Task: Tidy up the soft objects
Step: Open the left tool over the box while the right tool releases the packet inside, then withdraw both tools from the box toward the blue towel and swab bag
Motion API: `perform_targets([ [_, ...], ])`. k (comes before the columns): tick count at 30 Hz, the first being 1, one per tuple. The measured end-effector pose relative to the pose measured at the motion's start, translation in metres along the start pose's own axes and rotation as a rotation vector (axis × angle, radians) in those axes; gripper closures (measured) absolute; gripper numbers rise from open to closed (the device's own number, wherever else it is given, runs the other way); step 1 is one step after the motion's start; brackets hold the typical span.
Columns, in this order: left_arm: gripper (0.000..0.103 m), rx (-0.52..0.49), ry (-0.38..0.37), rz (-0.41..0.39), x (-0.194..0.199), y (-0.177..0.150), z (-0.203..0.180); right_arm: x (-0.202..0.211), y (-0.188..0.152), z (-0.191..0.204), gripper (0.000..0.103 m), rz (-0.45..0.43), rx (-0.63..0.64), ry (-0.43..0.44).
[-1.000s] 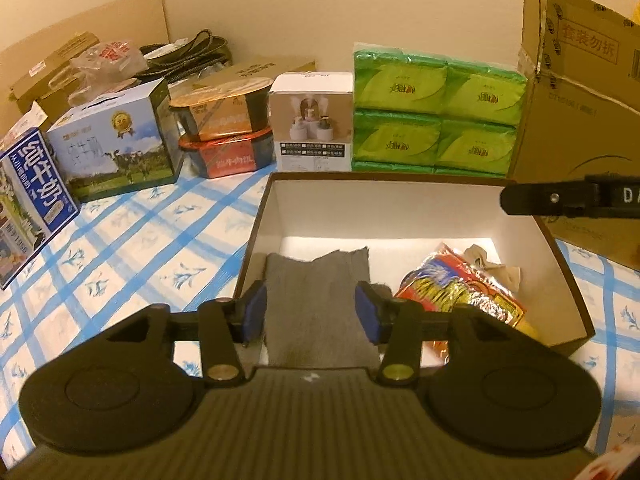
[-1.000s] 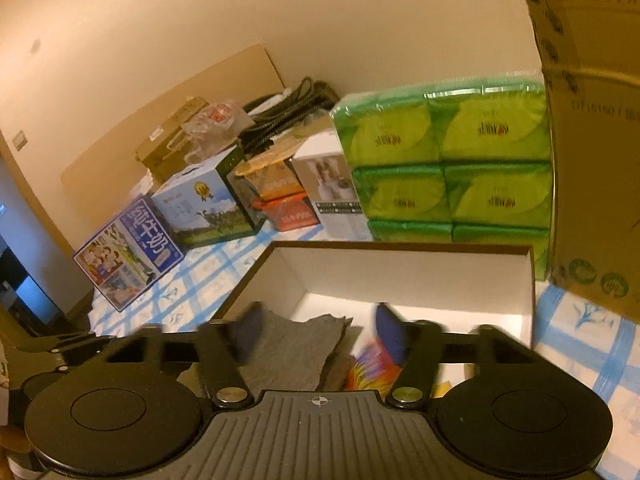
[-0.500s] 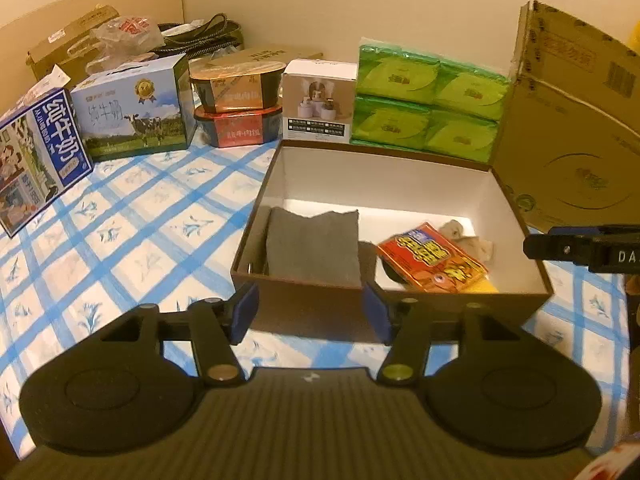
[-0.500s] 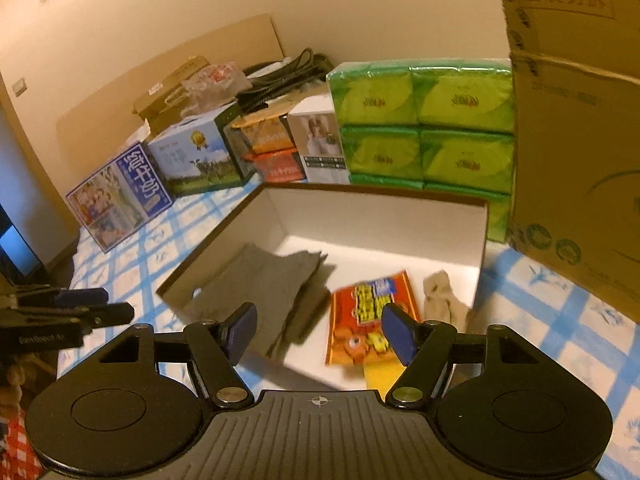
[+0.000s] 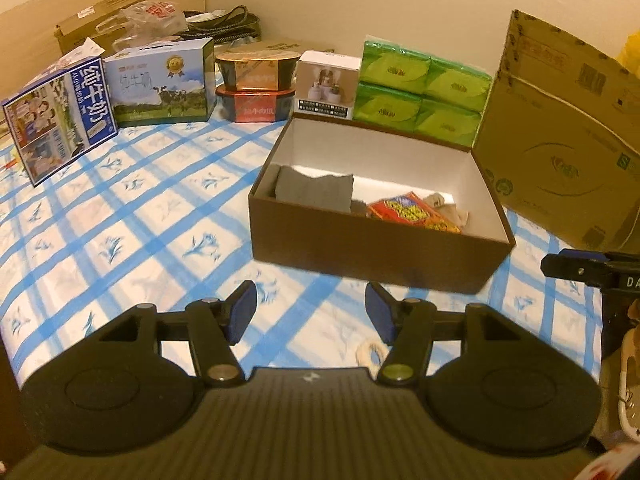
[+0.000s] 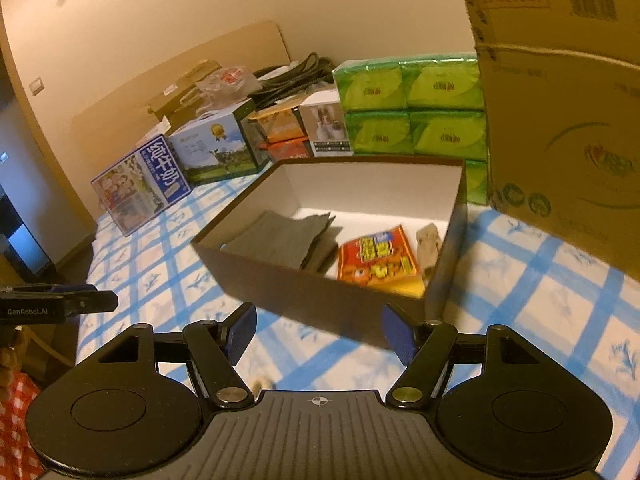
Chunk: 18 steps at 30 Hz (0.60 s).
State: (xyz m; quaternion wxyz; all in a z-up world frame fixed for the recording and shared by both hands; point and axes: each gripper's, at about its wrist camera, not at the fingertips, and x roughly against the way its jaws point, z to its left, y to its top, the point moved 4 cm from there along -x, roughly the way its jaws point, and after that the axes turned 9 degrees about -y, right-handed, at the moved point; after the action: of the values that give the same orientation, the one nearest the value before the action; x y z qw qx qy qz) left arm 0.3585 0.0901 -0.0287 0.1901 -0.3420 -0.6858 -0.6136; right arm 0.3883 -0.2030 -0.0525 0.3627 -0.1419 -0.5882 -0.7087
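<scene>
The gray cloth [image 5: 316,192] is lying in the brown box [image 5: 368,246], middle of the frame. It looks soft, light and floppy, so pinching a folded edge seems best. The left gripper [image 5: 312,316] and right gripper [image 6: 318,332] are both standing apart, holding nothing.

Blue-and-white checked cloth [image 5: 132,208] with small leaf prints covers the surface. Along the far wall, left to right: blue milk carton [image 5: 56,114] leaning, cow-print milk box [image 5: 162,82], two stacked instant-food bowls [image 5: 256,86], small white product box [image 5: 326,86], green tissue packs [image 5: 422,92] stacked two high. Large cardboard carton [image 5: 560,148] at right, flap raised. Behind the row: flat cardboard boxes [image 6: 184,88], a crumpled plastic bag [image 6: 228,80], coiled dark cables [image 6: 292,76]. Wall switch plate [image 6: 37,85] at far left.
</scene>
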Motion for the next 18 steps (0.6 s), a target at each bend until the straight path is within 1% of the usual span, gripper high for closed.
perform_targets([
  [7,0.046,0.032,-0.003,0.001,0.03,-0.035,-0.005,0.029,-0.029,0.003,0.034,0.008,-0.015,0.006],
  [12,0.046,0.058,0.003,0.006,0.048,-0.058,-0.008,0.048,-0.049,0.006,0.034,0.014,-0.005,-0.01],
  [18,0.045,0.08,0.031,0.018,0.067,-0.087,-0.009,0.067,-0.072,0.012,0.034,0.024,-0.003,-0.01],
])
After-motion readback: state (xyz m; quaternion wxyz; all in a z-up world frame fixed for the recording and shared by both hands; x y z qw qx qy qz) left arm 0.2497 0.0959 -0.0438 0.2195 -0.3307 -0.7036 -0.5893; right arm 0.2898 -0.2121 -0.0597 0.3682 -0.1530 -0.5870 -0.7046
